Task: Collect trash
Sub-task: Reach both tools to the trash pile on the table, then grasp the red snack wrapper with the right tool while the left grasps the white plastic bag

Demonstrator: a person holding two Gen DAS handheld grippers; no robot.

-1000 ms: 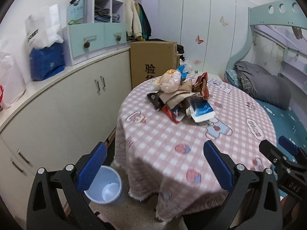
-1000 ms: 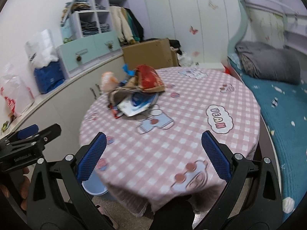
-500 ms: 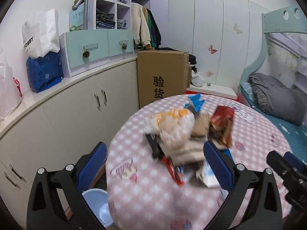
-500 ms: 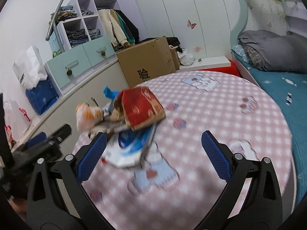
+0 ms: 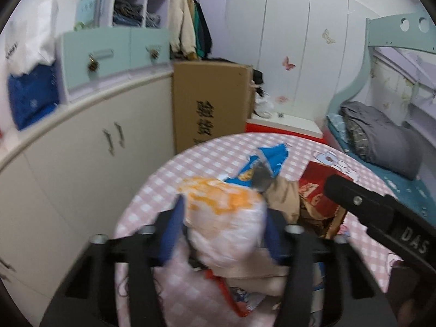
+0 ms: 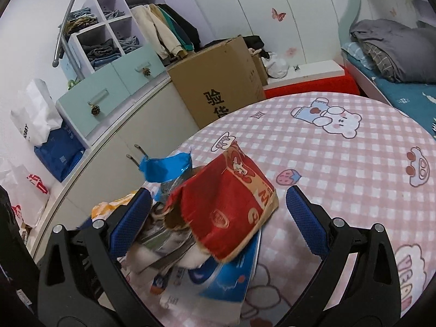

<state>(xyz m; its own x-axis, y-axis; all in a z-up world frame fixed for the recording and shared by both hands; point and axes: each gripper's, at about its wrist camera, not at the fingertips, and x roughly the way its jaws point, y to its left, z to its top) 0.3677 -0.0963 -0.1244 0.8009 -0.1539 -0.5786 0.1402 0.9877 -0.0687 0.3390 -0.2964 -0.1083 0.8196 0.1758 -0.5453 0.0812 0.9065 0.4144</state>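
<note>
A heap of trash lies on the round table with the pink checked cloth (image 6: pixel 340 141). In the left wrist view my left gripper (image 5: pixel 222 231) has its jaws around a crumpled white and orange plastic bag (image 5: pixel 226 218), pads close to its sides; the view is blurred. Behind it lie a blue wrapper (image 5: pixel 269 160) and a red carton (image 5: pixel 316 188). In the right wrist view my right gripper (image 6: pixel 218 215) is open around the red carton (image 6: pixel 226 207), which rests on a blue and white package (image 6: pixel 215 280). The right gripper's body also crosses the left wrist view (image 5: pixel 381 218).
A tall cardboard box (image 6: pixel 218 84) stands behind the table, next to a curved white cabinet (image 5: pixel 81 147) with mint drawers (image 6: pixel 109 92). A bed with a grey blanket (image 6: pixel 395 46) is on the right. Bags (image 6: pixel 41 125) sit on the cabinet top.
Both grippers moved forward to the trash heap. The left jaws have narrowed around the white and orange bag. The right gripper now straddles the red carton.
</note>
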